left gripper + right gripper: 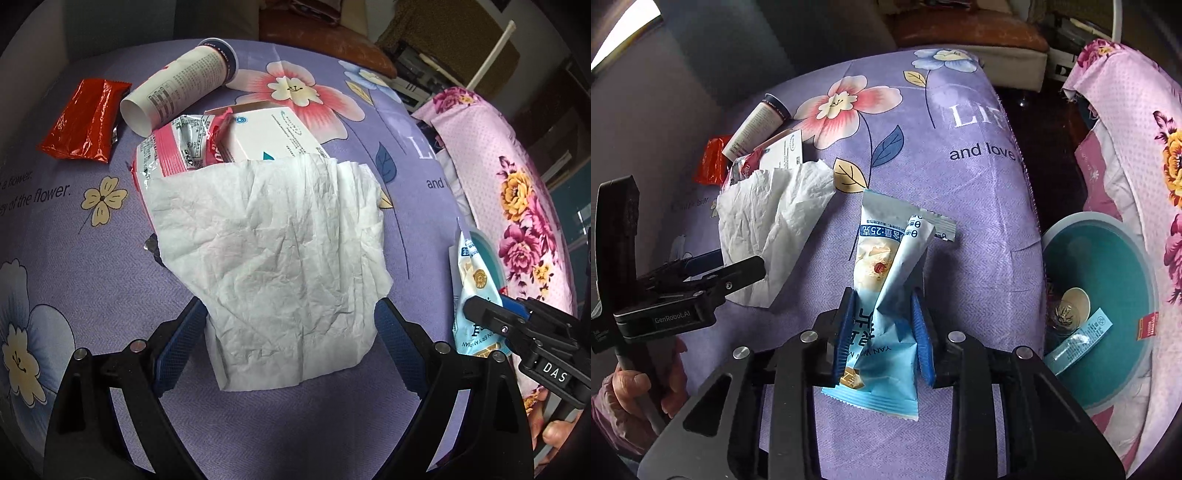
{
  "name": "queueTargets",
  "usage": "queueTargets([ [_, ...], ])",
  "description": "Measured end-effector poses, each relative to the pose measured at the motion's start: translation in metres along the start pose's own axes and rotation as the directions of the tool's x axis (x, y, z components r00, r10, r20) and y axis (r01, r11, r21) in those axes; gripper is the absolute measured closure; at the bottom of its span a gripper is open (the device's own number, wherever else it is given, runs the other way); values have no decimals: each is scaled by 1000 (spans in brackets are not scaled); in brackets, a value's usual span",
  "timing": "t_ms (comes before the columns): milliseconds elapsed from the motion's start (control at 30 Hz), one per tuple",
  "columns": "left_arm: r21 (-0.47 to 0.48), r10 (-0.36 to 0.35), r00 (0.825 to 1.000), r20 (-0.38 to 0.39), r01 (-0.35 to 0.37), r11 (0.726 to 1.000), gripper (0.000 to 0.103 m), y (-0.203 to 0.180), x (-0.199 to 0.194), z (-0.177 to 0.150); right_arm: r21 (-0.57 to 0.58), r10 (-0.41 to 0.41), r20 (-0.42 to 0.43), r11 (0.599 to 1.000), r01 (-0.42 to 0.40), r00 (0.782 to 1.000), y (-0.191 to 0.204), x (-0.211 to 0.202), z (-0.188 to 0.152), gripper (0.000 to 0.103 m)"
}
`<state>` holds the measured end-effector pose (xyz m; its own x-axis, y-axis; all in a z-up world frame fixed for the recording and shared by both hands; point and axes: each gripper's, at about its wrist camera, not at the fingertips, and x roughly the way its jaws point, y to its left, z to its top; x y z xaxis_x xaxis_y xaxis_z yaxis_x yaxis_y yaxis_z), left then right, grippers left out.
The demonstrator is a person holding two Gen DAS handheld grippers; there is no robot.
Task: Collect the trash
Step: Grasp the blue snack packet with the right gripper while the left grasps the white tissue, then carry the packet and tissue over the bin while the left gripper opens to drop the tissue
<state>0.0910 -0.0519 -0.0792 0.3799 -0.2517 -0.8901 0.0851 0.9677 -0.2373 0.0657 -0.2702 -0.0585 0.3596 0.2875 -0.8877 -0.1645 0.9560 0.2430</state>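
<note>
My left gripper [290, 321] is open, its jaws on either side of a crumpled white tissue [273, 258] that lies on the purple flowered cloth. Beyond the tissue lie a white carton [273, 136], a red-and-white wrapper [173, 151], a tipped paper cup [181, 88] and a red foil packet [83, 120]. My right gripper [882, 332] is shut on a light-blue snack wrapper [886, 295] and holds it above the cloth. In the left wrist view, the right gripper [476, 310] shows at the right edge with that wrapper [471, 273]. The tissue also shows in the right wrist view [768, 229].
A teal bin [1108, 266] stands off the table's right edge, with a small cup and a blue sachet inside. A pink flowered cloth [1145, 166] lies beyond it. The table's right edge [1027, 184] drops to a dark floor. The left gripper's body [676, 291] is on the left.
</note>
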Motion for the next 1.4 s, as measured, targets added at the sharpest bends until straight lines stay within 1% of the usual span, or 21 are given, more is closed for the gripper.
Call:
queueTargets([
  [67,15,45,999,2,-45,999,11,-9,4,-1,10,7,1,1000,-7,1000,-3,0,-1,74],
  [233,35,88,996,7,-89,995,11,-27,13,2,29,28,3,999,-28,1000,-10,1,-5,74],
  [300,49,107,994,18,-107,993,19,-34,14,2,42,36,7,998,-36,999,-14,0,-6,74],
  [367,82,135,990,31,-137,987,43,-43,14,1,57,41,9,998,-41,999,-19,0,-7,74],
  [400,92,143,989,36,-145,985,49,-46,14,0,62,42,9,997,-43,999,-21,0,-8,74],
  [467,106,137,990,40,-141,984,74,-51,14,0,71,43,11,997,-43,999,-25,-1,-9,74],
  [500,110,129,991,40,-133,985,79,-53,14,0,75,43,12,996,-43,999,-27,-1,-9,74],
  [567,114,110,993,40,-114,987,93,-53,12,-2,82,41,15,996,-42,999,-30,-1,-10,74],
  [633,119,89,995,45,-94,988,96,-53,9,-3,84,37,22,996,-39,999,-32,-3,-11,74],
  [733,118,36,998,47,-41,992,96,-47,0,-5,87,34,38,996,-37,999,-34,-6,-10,74],
  [800,119,16,999,50,-22,993,96,-43,-7,-7,91,36,48,995,-40,998,-34,-9,-9,74],
  [967,132,-10,1000,23,7,991,96,-38,-12,-12,90,45,55,995,-49,997,-31,-10,-8,74],
  [1100,120,-31,999,13,29,992,96,-37,-15,-13,87,46,67,995,-51,997,-27,-14,-7,75],
  [1200,121,-43,999,28,39,992,96,-39,-22,-11,87,38,86,995,-46,996,-27,-21,-6,75],
  [1400,147,-90,994,59,80,986,96,-54,-42,-6,99,29,133,994,-43,991,-32,-38,-4,75],
])
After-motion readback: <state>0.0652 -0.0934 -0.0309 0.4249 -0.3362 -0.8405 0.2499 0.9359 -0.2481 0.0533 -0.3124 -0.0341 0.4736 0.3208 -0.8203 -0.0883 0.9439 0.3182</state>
